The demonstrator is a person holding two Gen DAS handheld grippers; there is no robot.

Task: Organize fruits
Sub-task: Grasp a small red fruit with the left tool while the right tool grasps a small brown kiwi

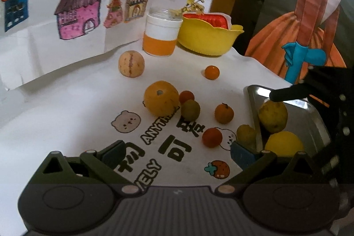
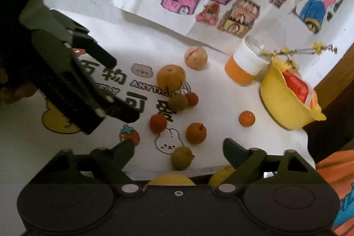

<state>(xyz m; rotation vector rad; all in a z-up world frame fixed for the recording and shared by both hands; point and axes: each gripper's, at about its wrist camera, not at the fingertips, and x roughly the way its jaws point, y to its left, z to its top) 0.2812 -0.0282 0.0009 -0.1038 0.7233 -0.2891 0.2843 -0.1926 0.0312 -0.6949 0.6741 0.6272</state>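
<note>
You are holding your left claw point(image 1: 174, 154) with its blue-padded fingers point(image 1: 241, 155) standing wide apart and nothing between them, above the white printed cloth point(image 1: 66, 125) covering the tabletop. The cloth is showing the word "ANYTIME" point(image 1: 159, 129) in outlined capitals, the letters "ELY" from a cut-off word, large black Chinese characters, a bear face, a bunny face and a small strawberry drawing point(image 1: 218, 168).

Your right claw point(image 2: 179, 150) is also standing apart and empty, with no fruit between its fingers.

Loose fruits are lying on the cloth: a large orange citrus point(image 1: 161, 98), a pale round fruit with a reddish seam point(image 1: 131, 63), a dull green round fruit point(image 1: 190, 110), and several small oranges and red fruits. A yellow-green fruit point(image 1: 245, 134) is sitting just beside the shiny metal tray point(image 1: 318, 123), and two yellow fruits point(image 1: 273, 117) are already lying in that tray at your right.

Farther back, a white-and-orange cup point(image 1: 161, 37) is standing beside a yellow plastic bowl point(image 1: 205, 37), with coloured house drawings point(image 1: 79, 3) behind; no brand is readable.
</note>
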